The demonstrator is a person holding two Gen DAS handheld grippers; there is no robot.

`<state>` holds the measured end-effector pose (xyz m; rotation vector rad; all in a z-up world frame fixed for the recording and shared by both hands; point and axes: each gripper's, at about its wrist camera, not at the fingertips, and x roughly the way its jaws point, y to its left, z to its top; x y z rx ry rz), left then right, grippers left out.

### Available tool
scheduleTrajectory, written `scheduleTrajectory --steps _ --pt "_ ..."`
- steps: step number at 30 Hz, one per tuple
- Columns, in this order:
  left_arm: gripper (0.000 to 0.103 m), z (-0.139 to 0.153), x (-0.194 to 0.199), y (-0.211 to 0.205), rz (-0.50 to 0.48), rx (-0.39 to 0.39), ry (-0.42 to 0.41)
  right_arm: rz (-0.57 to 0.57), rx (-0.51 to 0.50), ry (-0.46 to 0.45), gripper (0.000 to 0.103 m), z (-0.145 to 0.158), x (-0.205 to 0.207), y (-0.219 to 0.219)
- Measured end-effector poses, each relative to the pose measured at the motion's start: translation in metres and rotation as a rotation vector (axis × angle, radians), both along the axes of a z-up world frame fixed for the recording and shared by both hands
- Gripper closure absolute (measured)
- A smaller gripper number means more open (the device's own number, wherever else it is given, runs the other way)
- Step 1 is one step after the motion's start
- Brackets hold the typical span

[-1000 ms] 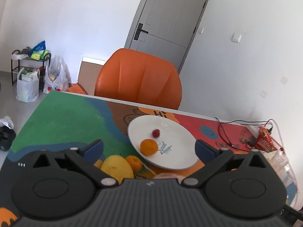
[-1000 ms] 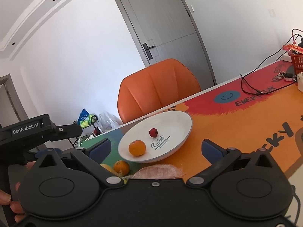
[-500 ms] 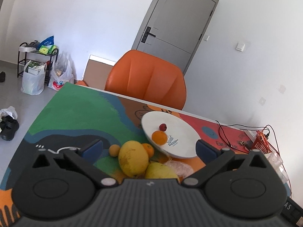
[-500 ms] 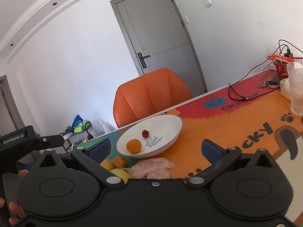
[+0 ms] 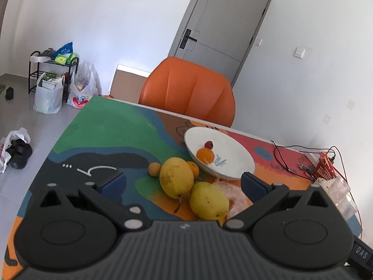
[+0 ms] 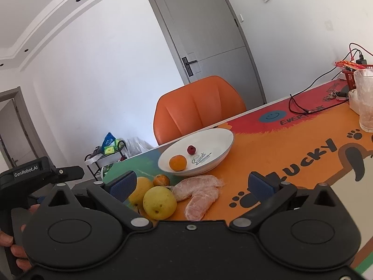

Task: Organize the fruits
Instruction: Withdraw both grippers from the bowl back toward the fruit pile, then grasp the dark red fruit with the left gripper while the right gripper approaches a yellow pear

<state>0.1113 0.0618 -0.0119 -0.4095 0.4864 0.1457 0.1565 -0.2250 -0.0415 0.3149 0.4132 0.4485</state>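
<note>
Tongs [image 6: 191,185] agape before "Sweet" bowl [image 6: 221,144]

The white plate [image 6: 223,141] says "Sweet". The table mat [image 6: 291,149] beside it says "LUCKY" and "EVERY". The left gripper [image 6: 35,170] says "GenRobot.AI".

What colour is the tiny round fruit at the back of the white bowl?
Dark red. The tiny round fruit shows best in the right wrist view, inside the white bowl.
</note>
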Motion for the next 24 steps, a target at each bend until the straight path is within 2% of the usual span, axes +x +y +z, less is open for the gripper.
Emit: scheduleTrajectory --steps 7,11,15,24 --pt "0.001 -0.011 -0.004 -0.001 -0.011 -0.017 0.015 0.022 -0.017 0.001 0.001 -0.006 -0.004 0.006" --pt "0.002 -0.02 -0.002 0.001 -0.007 -0.048 0.034 0.051 -0.017 0.029 0.012 -0.013 0.001 0.009" --pt "0.002 -0.028 0.0 0.002 -0.002 -0.04 0.043 0.076 -0.012 0.058 0.02 -0.02 0.007 0.014" --pt "0.016 -0.044 0.013 0.002 -0.019 -0.048 0.059 0.101 -0.01 0.109 0.033 -0.034 0.019 0.024"
